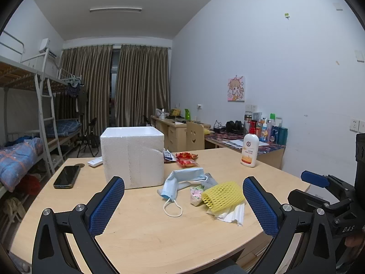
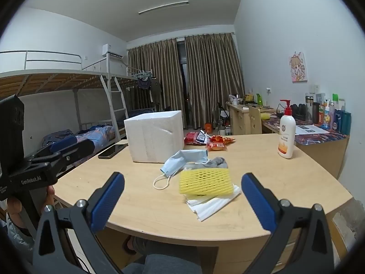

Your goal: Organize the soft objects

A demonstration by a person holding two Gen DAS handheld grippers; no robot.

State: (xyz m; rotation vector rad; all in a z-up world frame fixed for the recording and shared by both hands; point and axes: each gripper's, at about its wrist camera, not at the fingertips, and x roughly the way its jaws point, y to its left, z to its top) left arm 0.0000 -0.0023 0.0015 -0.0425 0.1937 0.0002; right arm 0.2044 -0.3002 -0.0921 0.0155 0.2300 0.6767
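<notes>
While both tongs, the left gripper (image 1: 183,205) and right gripper (image 2: 183,202), hover released near the table (image 1: 141,235) edge, the yellow foam net (image 1: 222,196) lies atop white paper (image 1: 230,214), right of the foam box (image 1: 133,157); a low pinch could drag that paper along.

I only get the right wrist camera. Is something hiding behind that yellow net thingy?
Observer: Yes. The left wrist view shows a small pink and green packet right beside the yellow foam net.
Operator: Ooh! And behind the big white box?
Observer: A white remote lies by the foam box, at its far corner, not far from the phone.
Operator: Is my left gripper open? I only see its side.
Observer: The left gripper is wide open and holds nothing.
</notes>
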